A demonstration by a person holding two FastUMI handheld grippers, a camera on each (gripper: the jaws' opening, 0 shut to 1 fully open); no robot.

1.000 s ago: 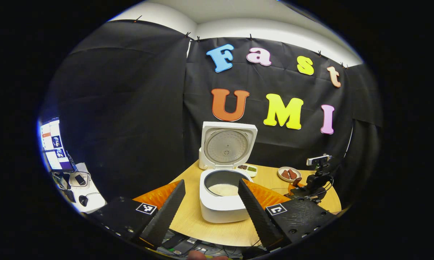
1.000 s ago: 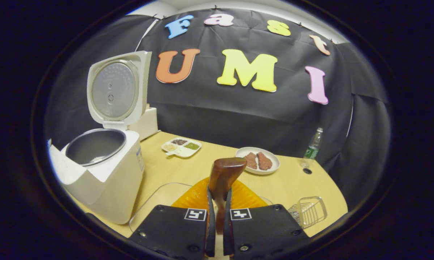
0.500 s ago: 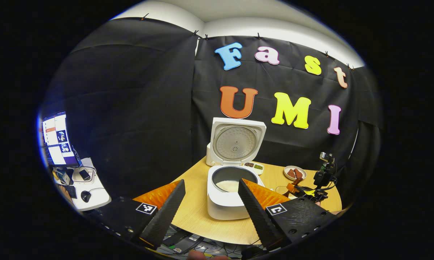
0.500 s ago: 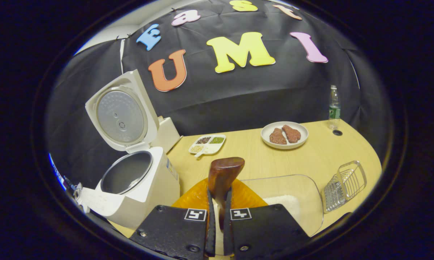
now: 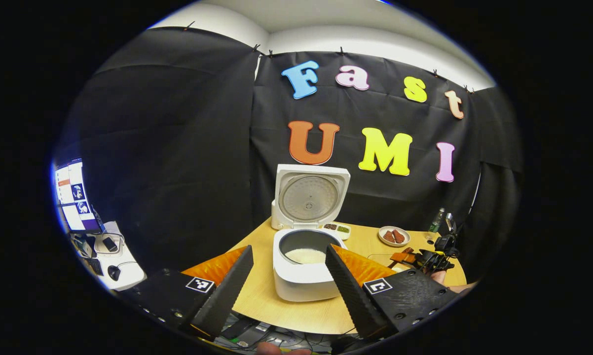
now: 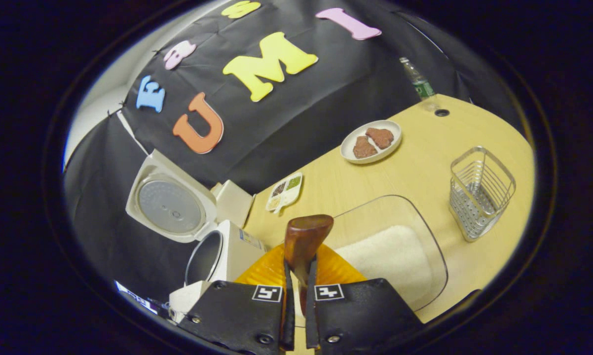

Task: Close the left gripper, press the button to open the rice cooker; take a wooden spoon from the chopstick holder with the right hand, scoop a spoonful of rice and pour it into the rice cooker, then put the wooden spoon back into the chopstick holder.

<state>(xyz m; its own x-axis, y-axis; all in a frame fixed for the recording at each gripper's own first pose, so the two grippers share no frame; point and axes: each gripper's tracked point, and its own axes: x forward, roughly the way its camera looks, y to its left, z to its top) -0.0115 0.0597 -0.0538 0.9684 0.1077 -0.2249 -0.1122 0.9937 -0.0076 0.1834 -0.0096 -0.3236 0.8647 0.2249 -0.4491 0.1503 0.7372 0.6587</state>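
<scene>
The white rice cooker [image 5: 304, 283] stands with its lid [image 5: 310, 197] up and white rice [image 5: 305, 256] in the pot. My left gripper [image 5: 289, 249] hovers open in front of it, holding nothing. Farther right, my right gripper [image 5: 427, 258] holds the wooden spoon [image 5: 401, 256] low over the table. In the right gripper view, my right gripper [image 6: 299, 265] is shut on the wooden spoon [image 6: 305, 235], whose bowl points forward over the clear rice container [image 6: 392, 252]. The wire chopstick holder [image 6: 480, 193] stands to the right. The rice cooker [image 6: 225, 252] sits at the left, tilted in the view.
A plate with two pieces of meat [image 6: 370, 141], a small divided dish [image 6: 284, 191] and a bottle [image 6: 418, 82] stand toward the back of the wooden table [image 6: 425, 162]. A desk with a monitor [image 5: 74, 197] lies off to the left.
The right gripper has rolled and swung right with the spoon, away from the cooker, so the rice container and the holder now lie ahead. The left gripper stays open and nearly still.
</scene>
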